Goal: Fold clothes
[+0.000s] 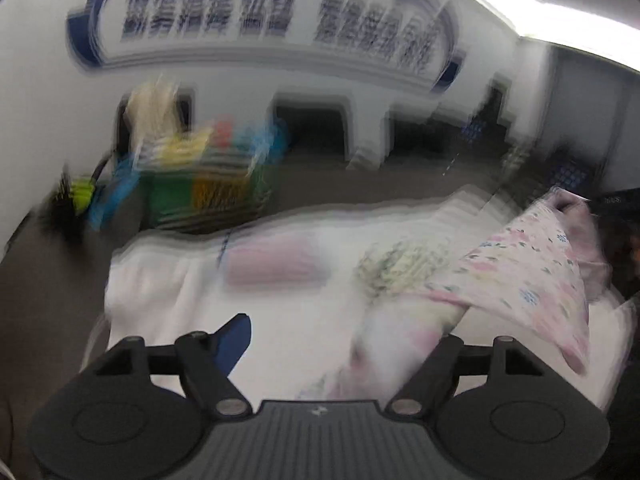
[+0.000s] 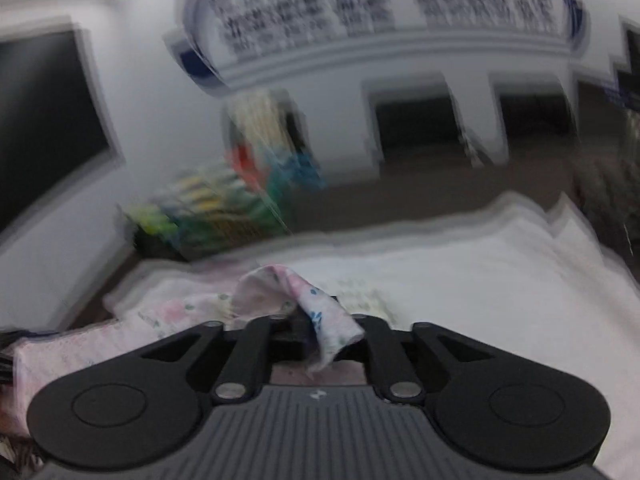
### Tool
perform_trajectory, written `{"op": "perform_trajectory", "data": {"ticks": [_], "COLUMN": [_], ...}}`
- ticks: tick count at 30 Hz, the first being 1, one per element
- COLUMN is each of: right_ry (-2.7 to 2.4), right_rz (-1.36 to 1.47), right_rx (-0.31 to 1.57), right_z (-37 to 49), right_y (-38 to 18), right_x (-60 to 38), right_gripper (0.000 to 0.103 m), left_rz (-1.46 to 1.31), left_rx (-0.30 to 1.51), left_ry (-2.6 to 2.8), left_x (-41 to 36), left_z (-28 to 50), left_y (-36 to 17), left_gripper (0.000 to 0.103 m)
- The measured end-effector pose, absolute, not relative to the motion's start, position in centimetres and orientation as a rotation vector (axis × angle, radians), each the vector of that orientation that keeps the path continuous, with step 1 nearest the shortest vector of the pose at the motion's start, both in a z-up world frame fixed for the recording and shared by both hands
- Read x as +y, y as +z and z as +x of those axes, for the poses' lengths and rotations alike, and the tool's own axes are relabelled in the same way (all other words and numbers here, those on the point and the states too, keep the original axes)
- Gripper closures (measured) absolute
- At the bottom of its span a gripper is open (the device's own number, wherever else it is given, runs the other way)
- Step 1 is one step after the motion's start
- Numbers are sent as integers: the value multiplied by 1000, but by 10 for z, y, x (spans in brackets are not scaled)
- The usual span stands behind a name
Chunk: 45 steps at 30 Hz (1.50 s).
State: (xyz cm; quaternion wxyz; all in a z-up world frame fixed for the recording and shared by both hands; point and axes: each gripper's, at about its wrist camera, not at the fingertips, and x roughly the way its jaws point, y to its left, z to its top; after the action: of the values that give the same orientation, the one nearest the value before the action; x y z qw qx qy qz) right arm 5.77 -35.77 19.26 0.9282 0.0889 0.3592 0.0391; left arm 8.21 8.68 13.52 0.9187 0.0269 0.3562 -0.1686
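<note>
A pink floral garment (image 1: 532,264) hangs lifted over the white-covered table (image 1: 288,332), draping from the upper right down toward my left gripper (image 1: 344,336). The left gripper stands open, with its blue-padded left finger (image 1: 236,336) showing and its right finger hidden behind the cloth. In the right wrist view, my right gripper (image 2: 316,332) is shut on a bunched corner of the pink floral garment (image 2: 320,316), which covers its fingertips. The rest of the garment trails off to the left over the table (image 2: 480,288). Both views are motion-blurred.
A folded pink item (image 1: 276,264) and a crumpled yellowish floral item (image 1: 396,264) lie further back on the table. Colourful bins (image 1: 200,188) stand on the floor beyond its far left edge. A wall with a large sign (image 1: 280,12) is behind.
</note>
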Motion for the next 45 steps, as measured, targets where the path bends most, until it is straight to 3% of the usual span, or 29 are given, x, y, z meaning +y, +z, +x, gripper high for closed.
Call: {"op": "perform_trajectory", "data": {"ticks": [1, 3, 4, 5, 7, 8, 11, 12, 13, 14, 15, 16, 19, 23, 26, 27, 28, 29, 31, 34, 37, 38, 40, 43, 45], "right_ry": [24, -2, 65, 133, 260, 303, 304, 277, 246, 238, 230, 227, 254, 344, 309, 277, 223, 168, 80, 233, 600, 713, 850, 797, 762], "right_rz": [165, 128, 124, 120, 100, 74, -43, -92, -118, -90, -64, -45, -37, -19, 16, -6, -50, -94, -194, -246, -318, -397, -563, -527, -503], "right_rx": [802, 850, 819, 790, 750, 746, 780, 784, 784, 773, 765, 769, 749, 654, 675, 700, 725, 744, 701, 561, 422, 402, 384, 383, 382], "right_z": [70, 72, 58, 43, 14, 7, 12, 14, 12, 10, 8, 7, -8, -61, -78, -80, -81, -81, -85, -105, -132, -139, -149, -124, -107], "right_y": [157, 100, 91, 82, 72, 68, 49, 37, 31, 27, 24, 30, 59, 128, 151, 148, 141, 134, 126, 130, 124, 113, 90, 96, 101], "right_x": [-363, -370, -371, -370, -361, -354, -330, -326, -327, -331, -334, -338, -345, -365, -388, -391, -390, -388, -375, -348, -302, -282, -246, -243, -240], "right_gripper": [89, 89, 79, 52, 26, 25, 25, 27, 38, 49, 64, 98, 102, 102, 101, 96, 79, 55, 50, 48, 21, 17, 16, 21, 63], "left_rz": [45, -7, -18, -18, 14, 46, 204, 261, 282, 284, 286, 267, 192, 105, 65, 50, 23, -9, -98, -147, -87, -69, -39, -40, -53], "left_rx": [800, 851, 832, 796, 732, 709, 674, 672, 688, 716, 743, 756, 709, 600, 572, 593, 617, 637, 627, 566, 555, 563, 580, 590, 591], "left_ry": [-295, -332, -385, -423, -454, -452, -385, -345, -319, -309, -298, -300, -324, -345, -298, -306, -320, -335, -351, -365, -426, -434, -420, -396, -385], "left_x": [86, 88, 89, 87, 73, 62, 20, 9, 7, 8, 9, 14, 49, 99, 118, 120, 122, 124, 129, 120, 86, 77, 61, 55, 58], "left_z": [87, 74, 58, 43, 18, 13, 19, 20, 22, 26, 31, 33, 19, -21, -45, -47, -48, -51, -59, -67, -64, -61, -55, -53, -55], "left_y": [109, 76, 67, 63, 61, 55, 31, 26, 24, 20, 17, 17, 41, 85, 91, 85, 77, 71, 69, 70, 60, 55, 44, 32, 29], "left_gripper": [48, 51, 47, 38, 18, 14, 15, 16, 30, 68, 91, 100, 102, 102, 98, 94, 86, 83, 80, 53, 44, 44, 44, 44, 44]}}
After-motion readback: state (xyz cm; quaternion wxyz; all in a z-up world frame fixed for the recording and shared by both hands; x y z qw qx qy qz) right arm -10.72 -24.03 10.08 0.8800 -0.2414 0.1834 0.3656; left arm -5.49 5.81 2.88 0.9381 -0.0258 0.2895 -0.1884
